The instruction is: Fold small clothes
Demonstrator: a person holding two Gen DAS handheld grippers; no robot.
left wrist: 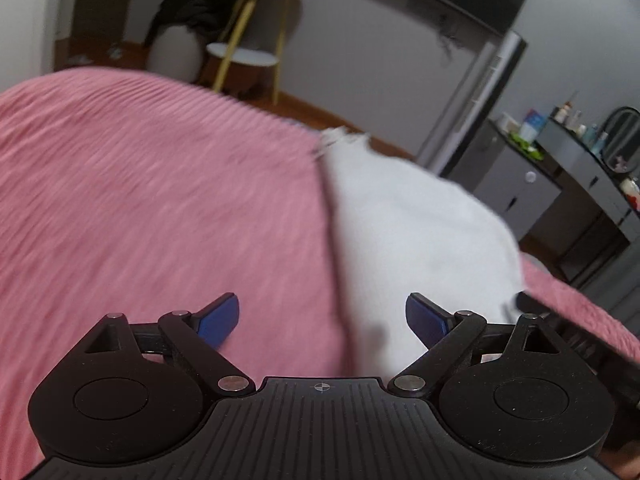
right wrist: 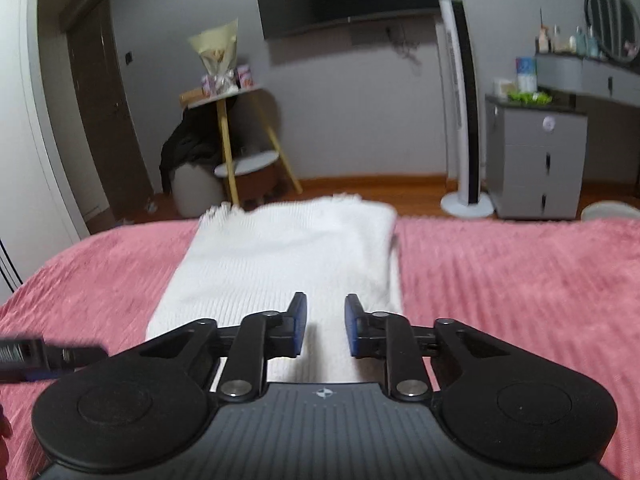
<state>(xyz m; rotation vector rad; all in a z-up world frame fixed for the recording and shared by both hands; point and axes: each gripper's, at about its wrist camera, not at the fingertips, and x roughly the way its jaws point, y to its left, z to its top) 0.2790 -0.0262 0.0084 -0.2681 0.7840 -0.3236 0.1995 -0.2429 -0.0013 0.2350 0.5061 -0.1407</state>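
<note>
Pink bedspread (right wrist: 520, 280) carries soft, limp white knit (right wrist: 280, 264); I'd pinch its near hem, left claw (left wrist: 322, 318) wide, right claw (right wrist: 326, 326) narrowly parted, both empty.

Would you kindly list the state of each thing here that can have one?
White knit garment: lying flat on the bed, folded lengthwise, not held.
Left claw: open wide, empty, above the pink bedspread beside the garment.
Right claw: open with a narrow gap, empty, over the garment's near end.
</note>
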